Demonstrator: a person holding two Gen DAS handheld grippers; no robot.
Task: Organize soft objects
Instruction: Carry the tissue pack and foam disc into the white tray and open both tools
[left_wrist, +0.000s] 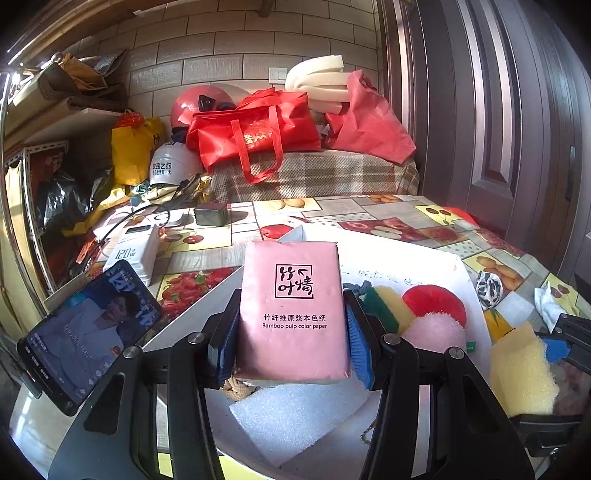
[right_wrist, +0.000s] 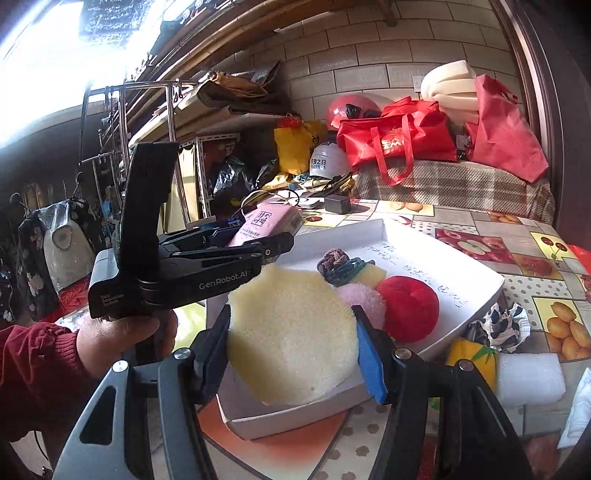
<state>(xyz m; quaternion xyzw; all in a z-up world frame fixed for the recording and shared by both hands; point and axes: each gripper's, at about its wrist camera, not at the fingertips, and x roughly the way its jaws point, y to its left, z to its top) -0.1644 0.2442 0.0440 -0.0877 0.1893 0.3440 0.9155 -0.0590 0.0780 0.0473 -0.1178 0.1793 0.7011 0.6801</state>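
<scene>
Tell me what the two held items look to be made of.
Pink tissue pack in the left gripper: smooth plastic film with slight sheen; print reads bamboo pulp paper. Yellow pad in the right gripper: likely open-cell foam sponge, matte and grainy.

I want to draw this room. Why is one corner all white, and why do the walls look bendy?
Right wrist view: sunlight through the window blows out the top-left corner. Both views: the fisheye lens curves the brick wall and the door, and darkens the corners. Left wrist view: sunlight patches the table.

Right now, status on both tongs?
Left tongs shut on pink tissue pack. Right tongs shut on yellow round sponge. Both over white tray, path clear.
</scene>
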